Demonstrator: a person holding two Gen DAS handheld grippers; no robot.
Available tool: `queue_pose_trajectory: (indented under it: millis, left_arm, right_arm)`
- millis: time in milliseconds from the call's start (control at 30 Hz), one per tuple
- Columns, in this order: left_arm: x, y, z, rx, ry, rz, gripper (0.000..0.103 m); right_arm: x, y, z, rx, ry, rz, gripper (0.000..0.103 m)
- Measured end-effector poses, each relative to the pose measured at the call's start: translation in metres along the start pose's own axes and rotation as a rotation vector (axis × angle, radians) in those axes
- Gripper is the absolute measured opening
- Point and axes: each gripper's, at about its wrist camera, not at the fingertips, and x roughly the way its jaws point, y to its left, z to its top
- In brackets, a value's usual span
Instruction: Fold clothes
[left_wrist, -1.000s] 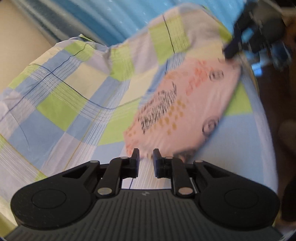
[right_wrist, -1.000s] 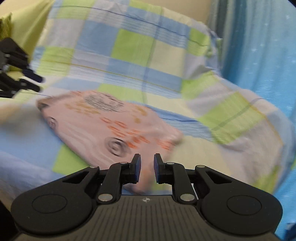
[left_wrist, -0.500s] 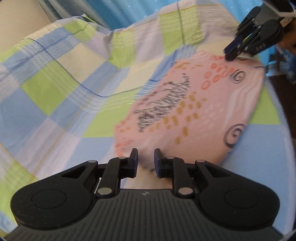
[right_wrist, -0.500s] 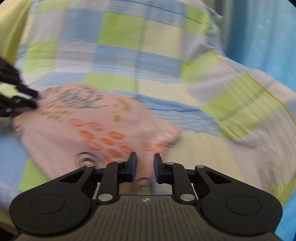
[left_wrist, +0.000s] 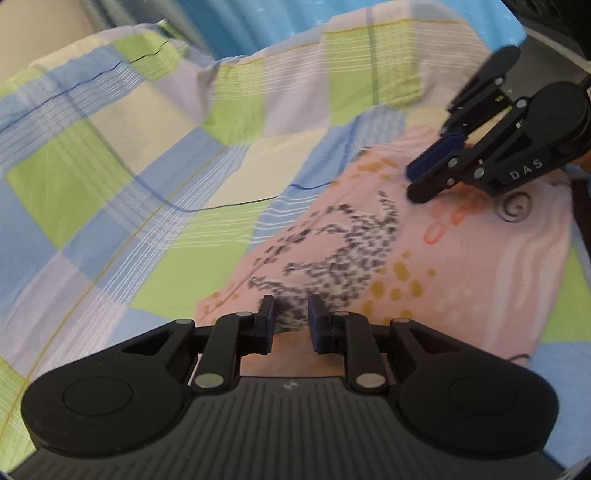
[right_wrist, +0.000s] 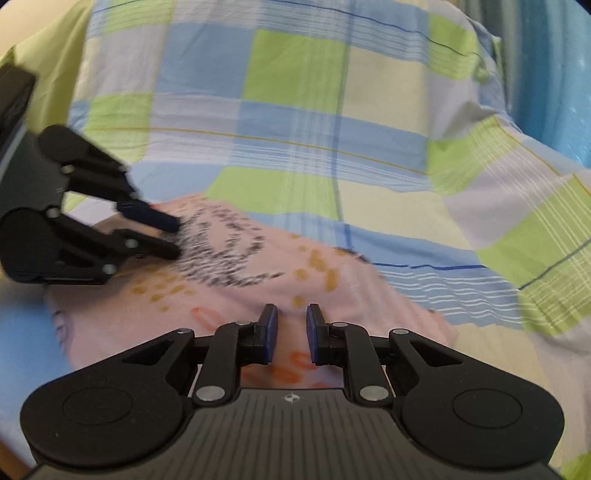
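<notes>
A pink garment (left_wrist: 461, 266) (right_wrist: 258, 291) with a black speckled print, mustard dots and orange marks lies folded flat on a checked bed sheet (left_wrist: 129, 155) (right_wrist: 295, 122). My left gripper (left_wrist: 291, 319) hovers low over the garment's near edge, open by a narrow gap with nothing between its fingers. It also shows in the right wrist view as the left gripper (right_wrist: 177, 236), its tips over the black print. My right gripper (right_wrist: 290, 321) is open by a similar gap above the pink cloth. Seen from the left wrist, the right gripper (left_wrist: 415, 182) points at the far part of the garment.
The sheet is blue, green and cream squares and rises in rumpled folds (left_wrist: 207, 66) behind the garment. A blue curtain (left_wrist: 280, 18) (right_wrist: 554, 74) hangs past the bed. The bed's edge drops off at the right (left_wrist: 580, 258).
Both grippers have come in lower and closer to the pink garment and nearer each other. Their finger gaps look the same. The garment lies where it was.
</notes>
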Motion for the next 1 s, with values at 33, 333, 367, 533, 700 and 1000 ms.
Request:
queue_pose_trajectory:
  millis: [33, 333, 367, 533, 700, 1000]
  left_arm:
    - [0.002, 0.006, -0.002, -0.030, 0.002, -0.005, 0.026]
    - [-0.010, 0.016, 0.004, -0.115, 0.001, -0.011, 0.024]
    - [-0.013, 0.015, 0.006, -0.129, -0.007, -0.025, 0.024]
    - [0.001, -0.003, 0.012, -0.093, 0.014, -0.050, 0.024]
    - [0.010, 0.001, 0.015, -0.133, 0.036, -0.055, 0.024]
    - [0.010, 0.002, 0.015, -0.146, 0.035, -0.054, 0.024]
  right_arm:
    - [0.003, -0.008, 0.000, 0.020, -0.001, -0.004, 0.016]
    - [-0.012, -0.027, 0.000, 0.132, -0.045, -0.075, 0.027]
    - [-0.014, -0.022, 0.001, 0.132, -0.056, -0.053, 0.027]
    - [0.002, 0.021, 0.010, 0.006, -0.024, 0.045, 0.027]
    - [0.016, 0.011, 0.014, 0.047, -0.014, 0.045, 0.017]
    - [0.015, -0.002, 0.012, 0.101, -0.027, 0.015, 0.000]
